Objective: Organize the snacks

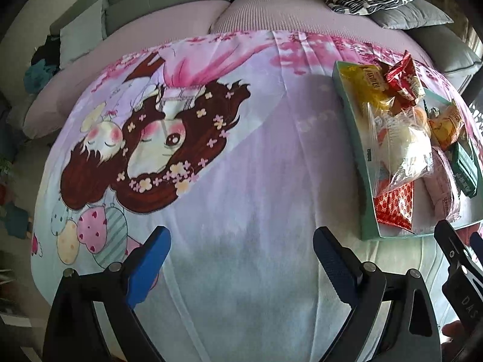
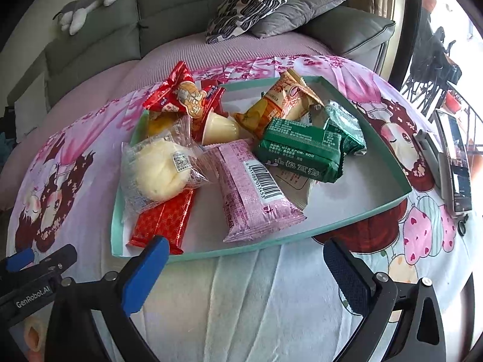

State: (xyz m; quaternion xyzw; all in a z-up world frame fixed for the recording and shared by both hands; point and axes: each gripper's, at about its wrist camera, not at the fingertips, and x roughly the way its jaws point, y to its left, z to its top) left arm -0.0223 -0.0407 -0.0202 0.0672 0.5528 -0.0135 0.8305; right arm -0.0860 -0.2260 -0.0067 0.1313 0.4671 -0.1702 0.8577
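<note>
Both grippers are standing with jaws spread wide and nothing between the pads. Left gripper (image 1: 240, 249) is hovering over a bare stretch of the cartoon-printed cloth (image 1: 256, 157), with its blue pads well apart. Right gripper (image 2: 243, 261) is hanging just short of the near rim of the shallow teal tray (image 2: 389, 163), released and gripping nothing.

Snacks are lying piled inside the tray, which is sitting on the cloth to the right of the left gripper:
- Pink packet (image 2: 250, 187) with a barcode is lying near the middle, reaching toward the near rim.
- Clear-wrapped bun (image 2: 160, 172) is resting on the red foil packet (image 2: 163, 223) at the left corner.
- Green packet (image 2: 302, 150) is lying across the centre, touching a second green wrapper (image 2: 344, 126) behind it.
- Orange packet (image 2: 283, 102) is leaning tilted at the far side.
- Red peanut packet (image 2: 178, 93) is overhanging the far left rim.
- Pale jelly cup (image 2: 219, 129) is sitting between the red and orange packets.

A patterned cushion (image 2: 256, 0) is lying on the grey sofa (image 2: 99, 45) behind the tray. A phone (image 2: 455, 163) is standing propped at the right edge of the cloth.
</note>
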